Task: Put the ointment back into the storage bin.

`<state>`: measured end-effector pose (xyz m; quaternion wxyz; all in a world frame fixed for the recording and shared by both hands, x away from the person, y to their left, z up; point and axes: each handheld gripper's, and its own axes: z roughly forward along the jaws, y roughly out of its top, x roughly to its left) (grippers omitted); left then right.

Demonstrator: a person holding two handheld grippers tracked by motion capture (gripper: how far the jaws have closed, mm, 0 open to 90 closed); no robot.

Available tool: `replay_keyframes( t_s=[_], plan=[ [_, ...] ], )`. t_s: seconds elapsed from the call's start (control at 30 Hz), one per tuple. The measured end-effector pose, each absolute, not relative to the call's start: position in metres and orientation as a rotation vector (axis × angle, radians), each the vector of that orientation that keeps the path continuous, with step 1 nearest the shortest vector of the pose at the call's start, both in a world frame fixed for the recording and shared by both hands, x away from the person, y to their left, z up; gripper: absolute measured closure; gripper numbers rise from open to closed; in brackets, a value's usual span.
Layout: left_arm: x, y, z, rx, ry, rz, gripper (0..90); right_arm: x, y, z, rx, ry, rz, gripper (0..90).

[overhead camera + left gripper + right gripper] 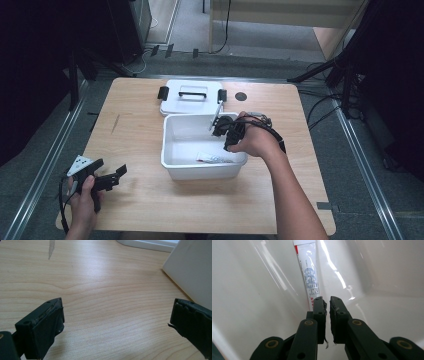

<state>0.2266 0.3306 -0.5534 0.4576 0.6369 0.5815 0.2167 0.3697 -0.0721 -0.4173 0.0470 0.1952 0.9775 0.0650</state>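
A white plastic bin [200, 171] stands in the middle of the wooden table. On its floor lies a white toothpaste tube [215, 158] with red and blue print. My right gripper [227, 146] points down into the bin from its right rim. In the right gripper view the jaws [326, 300] stand together with nothing between them, and the tube [309, 277] lies just beyond their tips. My left gripper [116, 176] rests low over the table's front left, open and holding nothing. In its own view the left gripper [117, 308] has bare wood between its wide-set jaws.
The bin's white lid [190, 97], with a black handle and black clips, lies flat behind the bin. A round dark hole [241, 96] sits in the tabletop to the lid's right. The bin's wall [192, 270] rises at the right of the left gripper view.
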Motion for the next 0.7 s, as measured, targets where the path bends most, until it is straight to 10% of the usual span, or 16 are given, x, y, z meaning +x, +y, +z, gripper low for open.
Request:
replay_keyframes(
  t_s=[0.7],
  plan=[
    [0.226, 0.330, -0.553, 1.573, 1.428, 0.542, 0.0, 0.357, -0.116, -0.368, 0.814, 2.869, 0.487, 46.1]
  ],
)
